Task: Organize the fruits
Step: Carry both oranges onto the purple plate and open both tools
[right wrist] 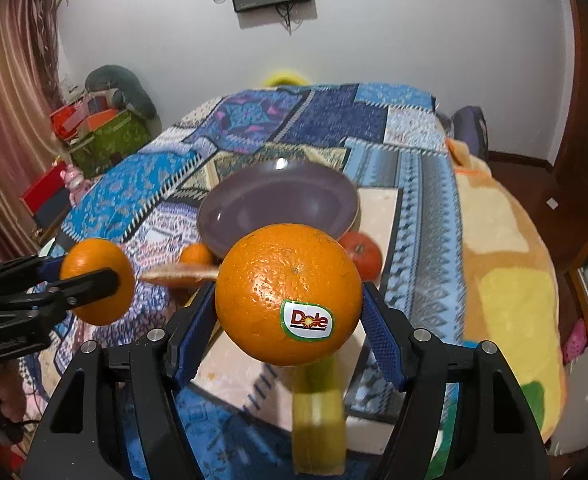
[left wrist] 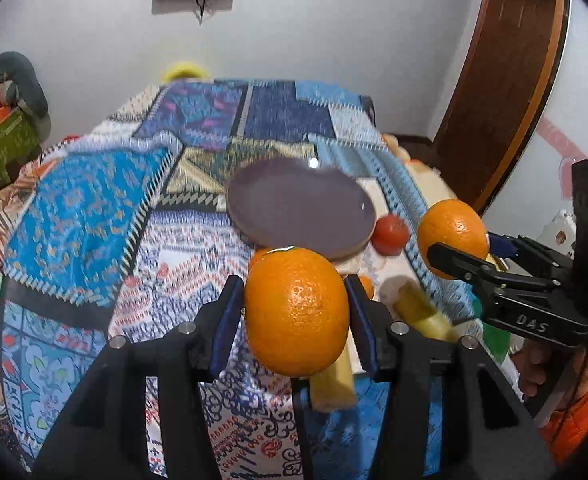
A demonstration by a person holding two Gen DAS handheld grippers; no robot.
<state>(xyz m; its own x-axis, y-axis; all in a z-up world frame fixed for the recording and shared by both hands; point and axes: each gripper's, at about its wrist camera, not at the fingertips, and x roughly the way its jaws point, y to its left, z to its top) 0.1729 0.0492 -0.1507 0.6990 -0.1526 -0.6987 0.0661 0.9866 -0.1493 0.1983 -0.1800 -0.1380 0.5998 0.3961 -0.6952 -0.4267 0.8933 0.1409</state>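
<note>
My left gripper (left wrist: 294, 300) is shut on an orange (left wrist: 297, 312) and holds it above the patterned bedspread; it shows in the right wrist view (right wrist: 94, 280) at the left. My right gripper (right wrist: 288, 300) is shut on an orange with a Dole sticker (right wrist: 288, 292); it shows in the left wrist view (left wrist: 452, 236) at the right. A purple plate (left wrist: 300, 210) (right wrist: 278, 204) lies beyond both, bare. A red tomato (left wrist: 390, 235) (right wrist: 361, 255) sits at its right edge. A small orange (right wrist: 196, 256) sits left of the plate. A yellow banana (right wrist: 318, 412) (left wrist: 418, 308) lies below the grippers.
The patchwork bedspread (left wrist: 94, 216) covers the bed. A yellow blanket (right wrist: 506, 248) lies along the right side. Boxes and a green bin (right wrist: 106, 136) stand at the far left by a curtain. A brown door (left wrist: 506, 80) is at the right.
</note>
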